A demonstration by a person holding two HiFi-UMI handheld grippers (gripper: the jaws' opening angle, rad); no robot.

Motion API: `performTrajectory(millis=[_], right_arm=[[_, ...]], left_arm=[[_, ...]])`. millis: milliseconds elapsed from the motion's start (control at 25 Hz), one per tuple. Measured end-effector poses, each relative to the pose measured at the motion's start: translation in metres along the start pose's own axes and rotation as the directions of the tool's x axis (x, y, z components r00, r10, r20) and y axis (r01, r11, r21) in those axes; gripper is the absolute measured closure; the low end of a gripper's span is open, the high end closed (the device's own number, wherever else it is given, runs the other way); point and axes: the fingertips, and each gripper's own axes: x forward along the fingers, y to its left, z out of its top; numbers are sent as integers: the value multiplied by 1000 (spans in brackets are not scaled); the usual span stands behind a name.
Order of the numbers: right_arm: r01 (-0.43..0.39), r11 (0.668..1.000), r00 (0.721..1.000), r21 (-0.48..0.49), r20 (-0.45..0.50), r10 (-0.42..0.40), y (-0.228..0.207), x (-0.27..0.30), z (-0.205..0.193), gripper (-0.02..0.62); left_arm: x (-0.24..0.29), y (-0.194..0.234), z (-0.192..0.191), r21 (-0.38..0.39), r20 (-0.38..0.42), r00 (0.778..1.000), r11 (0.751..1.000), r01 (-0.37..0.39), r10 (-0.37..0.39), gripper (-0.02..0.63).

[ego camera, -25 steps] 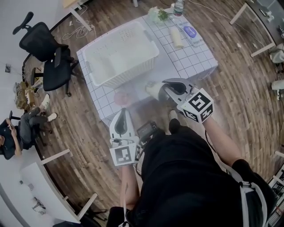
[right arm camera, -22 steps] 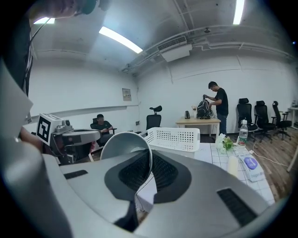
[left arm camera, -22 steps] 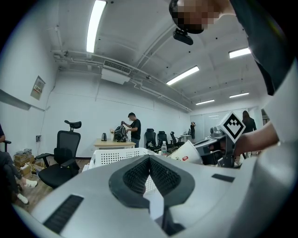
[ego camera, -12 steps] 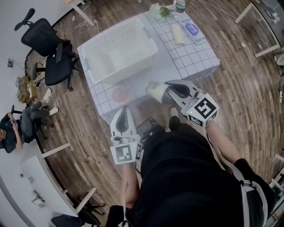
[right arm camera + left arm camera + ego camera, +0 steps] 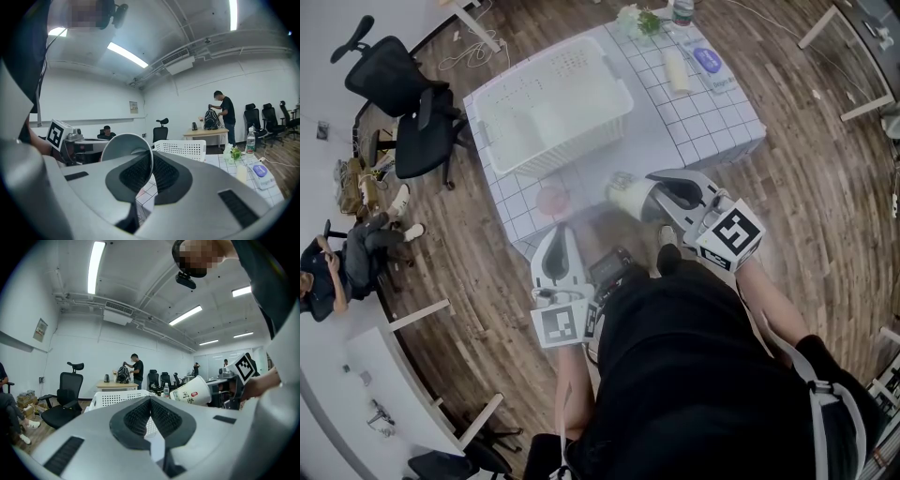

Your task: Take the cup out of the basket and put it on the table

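Note:
A white paper cup [image 5: 628, 195] with red print hangs tilted on its side over the near edge of the checked table [image 5: 694, 117]. My right gripper [image 5: 645, 194] is shut on its rim. In the right gripper view the cup's rim [image 5: 125, 146] is pinched between the right gripper's [image 5: 151, 158] jaws. The left gripper view shows the cup [image 5: 191, 391] in the air to the right. The white perforated basket [image 5: 548, 105] stands at the table's far left, apart from the cup. My left gripper [image 5: 562, 232] is shut and empty, at the table's near corner.
A pink round thing [image 5: 551, 200] lies on the table near the left gripper. At the far end stand a bottle [image 5: 677, 13], a small plant [image 5: 636, 22], a cream cylinder [image 5: 677, 73] and a blue-labelled pack [image 5: 709, 64]. A black office chair [image 5: 401, 111] stands left of the table.
The right gripper has lifted and turned a little with the cup in it. The left gripper has kept still.

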Motion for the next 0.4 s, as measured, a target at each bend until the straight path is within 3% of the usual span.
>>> performTrajectory(millis=[400], right_arm=[[-9, 1000, 1000, -11, -3, 9, 8, 5, 2, 574]], left_arm=[[-4, 7, 0, 5, 0, 1000, 1000, -3, 3, 598]])
